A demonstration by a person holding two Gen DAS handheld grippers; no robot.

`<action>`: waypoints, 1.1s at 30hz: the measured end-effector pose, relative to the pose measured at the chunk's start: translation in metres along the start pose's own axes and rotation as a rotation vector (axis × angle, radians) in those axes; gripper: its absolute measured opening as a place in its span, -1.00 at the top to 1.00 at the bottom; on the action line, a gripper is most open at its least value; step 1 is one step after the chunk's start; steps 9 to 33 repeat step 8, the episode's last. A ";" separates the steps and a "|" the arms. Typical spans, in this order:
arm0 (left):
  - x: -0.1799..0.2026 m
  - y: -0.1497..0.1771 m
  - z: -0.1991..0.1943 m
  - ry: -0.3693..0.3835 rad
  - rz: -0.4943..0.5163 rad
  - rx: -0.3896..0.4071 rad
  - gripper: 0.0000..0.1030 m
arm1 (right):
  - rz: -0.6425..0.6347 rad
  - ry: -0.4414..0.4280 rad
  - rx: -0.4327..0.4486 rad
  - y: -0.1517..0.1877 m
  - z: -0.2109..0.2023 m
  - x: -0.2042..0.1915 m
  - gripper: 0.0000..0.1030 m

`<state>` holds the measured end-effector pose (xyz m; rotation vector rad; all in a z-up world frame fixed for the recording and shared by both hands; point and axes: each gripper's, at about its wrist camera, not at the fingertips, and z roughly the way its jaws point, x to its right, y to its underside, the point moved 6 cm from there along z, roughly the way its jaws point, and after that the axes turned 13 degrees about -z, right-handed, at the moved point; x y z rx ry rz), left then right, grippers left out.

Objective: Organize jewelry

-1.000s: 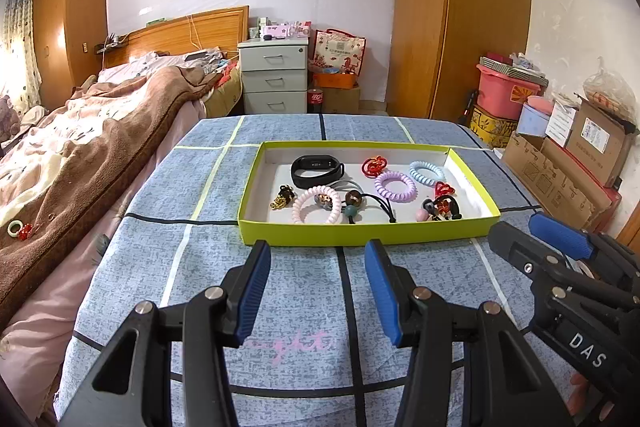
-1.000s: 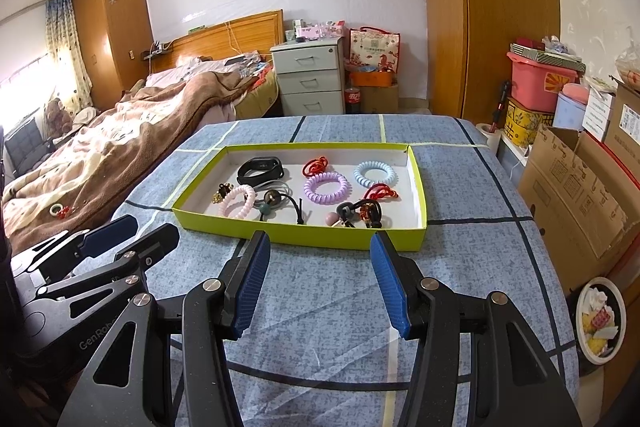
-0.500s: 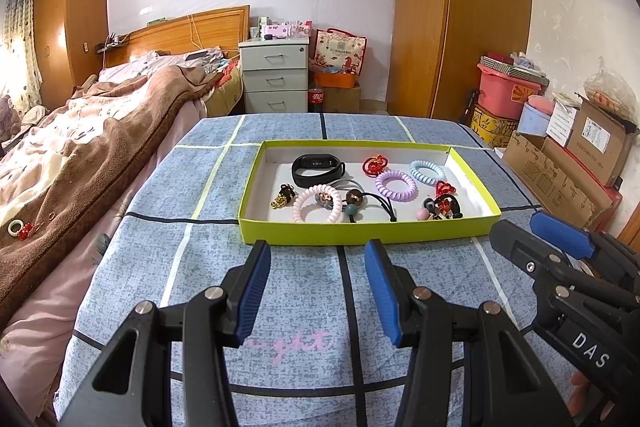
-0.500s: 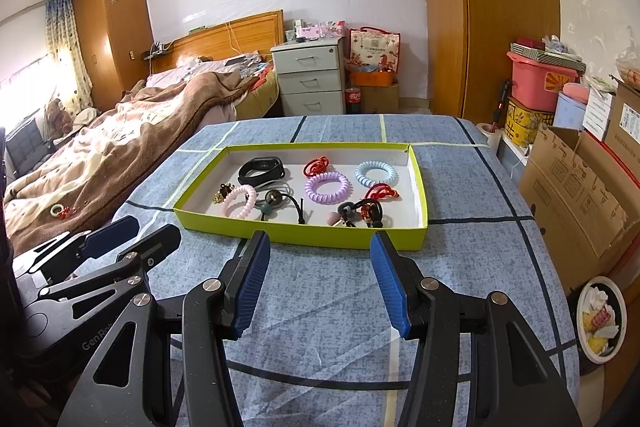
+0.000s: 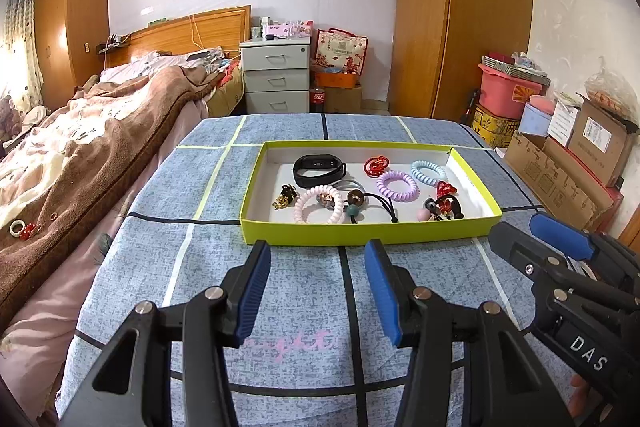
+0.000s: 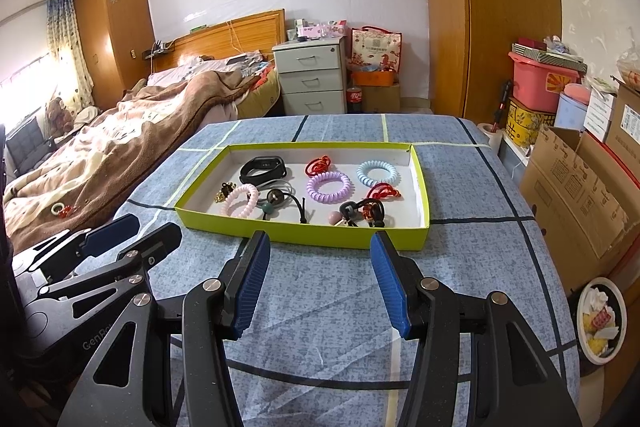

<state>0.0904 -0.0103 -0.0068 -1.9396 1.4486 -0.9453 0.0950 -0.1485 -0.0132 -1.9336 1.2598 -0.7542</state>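
Note:
A yellow-green tray [image 5: 360, 231] [image 6: 304, 231] sits on the blue checked cloth. It holds a black wristband [image 5: 319, 169] [image 6: 262, 169], pink [image 5: 319, 205], purple [image 5: 397, 185] [image 6: 328, 187] and light-blue [image 5: 429, 172] [image 6: 377, 173] coil hair ties, red ornaments [image 5: 377, 165], a gold charm [image 5: 285, 197] and dark bead ties [image 5: 356, 201]. My left gripper [image 5: 316, 251] is open and empty just short of the tray's near wall. My right gripper [image 6: 320, 247] is open and empty, also just short of it. Each gripper shows in the other's view, the right [image 5: 528, 241] and the left [image 6: 136, 227].
A bed with a brown blanket [image 5: 92, 163] runs along the left of the table. Cardboard boxes [image 5: 568, 171] and a pink bin [image 5: 508, 91] stand to the right. A bowl [image 6: 600, 319] lies on the floor at the right. A drawer unit [image 5: 276, 79] stands behind.

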 end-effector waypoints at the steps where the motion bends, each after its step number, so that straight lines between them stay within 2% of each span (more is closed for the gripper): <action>1: 0.000 0.000 0.000 0.003 0.000 -0.001 0.01 | -0.001 0.000 0.001 0.000 0.000 0.000 -0.03; 33: -0.001 0.001 -0.001 0.005 0.001 -0.003 0.01 | 0.001 -0.001 0.002 -0.002 -0.001 -0.001 -0.03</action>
